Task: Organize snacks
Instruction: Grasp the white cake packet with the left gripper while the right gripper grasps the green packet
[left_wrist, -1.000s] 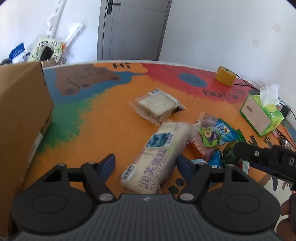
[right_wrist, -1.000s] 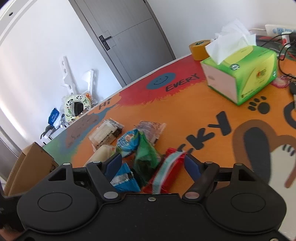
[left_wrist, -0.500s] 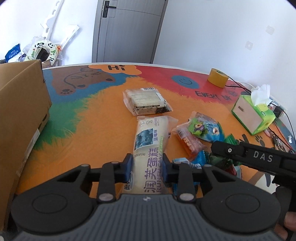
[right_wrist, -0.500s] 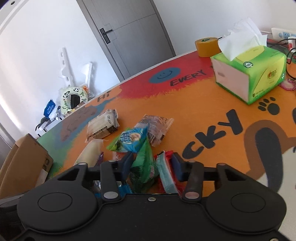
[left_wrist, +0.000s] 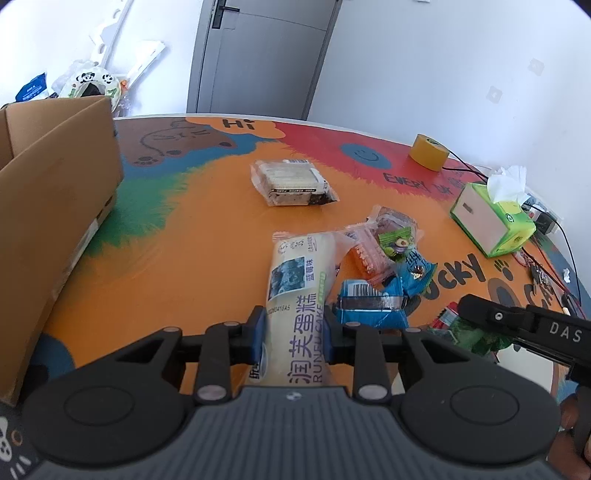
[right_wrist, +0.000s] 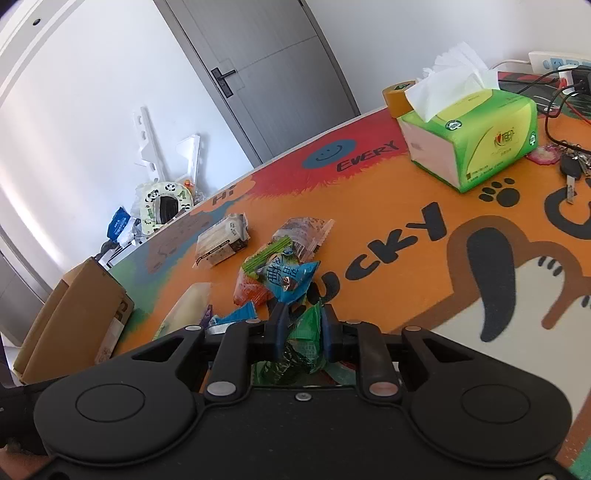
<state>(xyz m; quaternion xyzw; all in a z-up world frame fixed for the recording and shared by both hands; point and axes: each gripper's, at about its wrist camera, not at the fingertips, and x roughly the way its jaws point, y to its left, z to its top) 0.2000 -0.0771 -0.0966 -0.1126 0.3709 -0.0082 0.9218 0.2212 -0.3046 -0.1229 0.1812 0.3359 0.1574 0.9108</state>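
A long cream cake pack (left_wrist: 295, 273) with a blue picture lies lengthwise on the colourful table (left_wrist: 177, 266). My left gripper (left_wrist: 294, 321) is shut on its near half, both blue pads pressing its sides. My right gripper (right_wrist: 303, 321) is shut on a crumpled green snack packet (right_wrist: 304, 343) low over the table. The right tool's black body (left_wrist: 524, 325) shows at the right of the left wrist view. A small heap of loose snacks sits between them: an orange packet (left_wrist: 364, 254) and blue packets (left_wrist: 371, 304) (right_wrist: 288, 277). A clear-wrapped biscuit pack (left_wrist: 291, 181) lies farther back.
An open cardboard box (left_wrist: 55, 206) stands at the table's left edge. A green tissue box (left_wrist: 491, 221), a roll of yellow tape (left_wrist: 428, 151), cables and keys (right_wrist: 569, 166) occupy the right side. A grey door and white wall lie behind.
Both grippers have gone from open to shut: the left on the cake pack, the right on the green packet. The cake pack has turned into line with the left gripper.
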